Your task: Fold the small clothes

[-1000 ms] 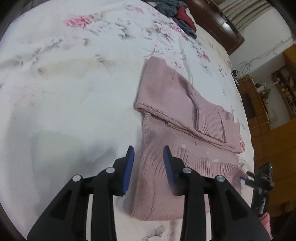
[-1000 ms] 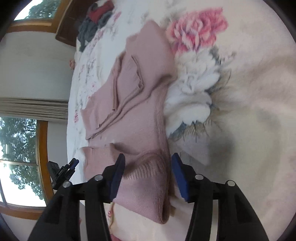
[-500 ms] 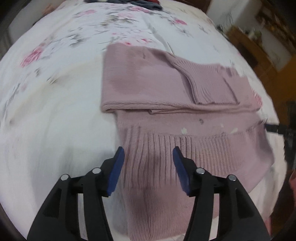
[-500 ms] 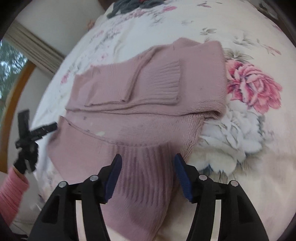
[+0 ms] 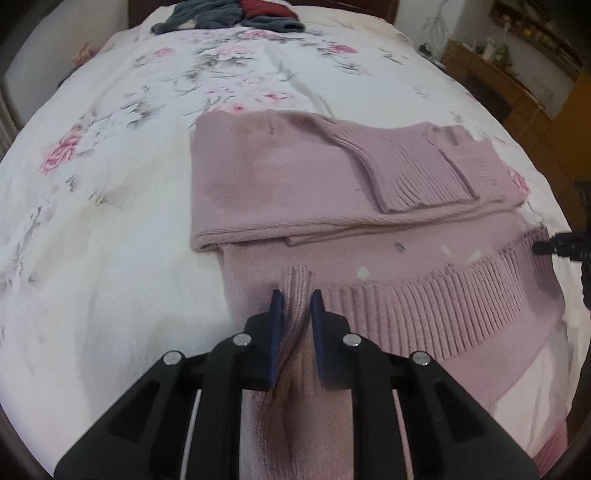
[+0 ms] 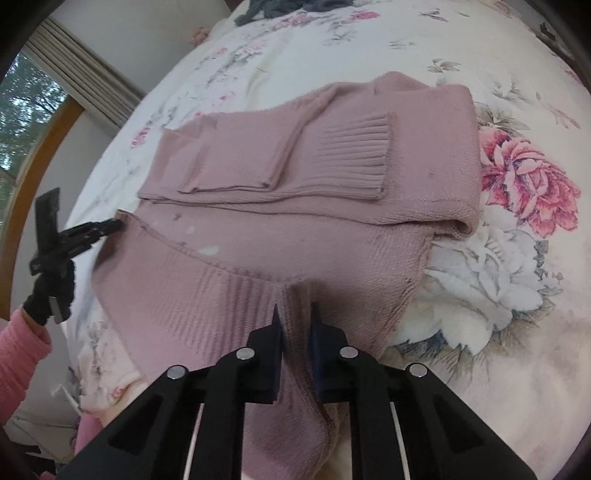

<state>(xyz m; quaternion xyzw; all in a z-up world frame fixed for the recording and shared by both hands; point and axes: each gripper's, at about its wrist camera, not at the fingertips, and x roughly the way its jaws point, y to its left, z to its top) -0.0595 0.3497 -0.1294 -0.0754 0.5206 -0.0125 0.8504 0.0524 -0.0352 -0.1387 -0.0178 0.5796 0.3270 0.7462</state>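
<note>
Left of sweater (image 5: 280, 184): I see bare floral bed (image 5: 110, 229), free passage.
Right of sweater: open bedspread on my right wrist view, nothing standing.
Far end: heap of dark clothes (image 5: 236, 14) near the headboard, well apart.
Near edge: sweater hem bunched between both tools, left tool (image 5: 297, 306) and right tool (image 6: 295, 317).

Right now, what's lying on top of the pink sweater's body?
On the pink sweater, both sleeves are folded across: one ribbed cuff overlaps the other sleeve. The neckline and front beneath them are covered, so not visible. Below lies the floral bedsheet.
</note>
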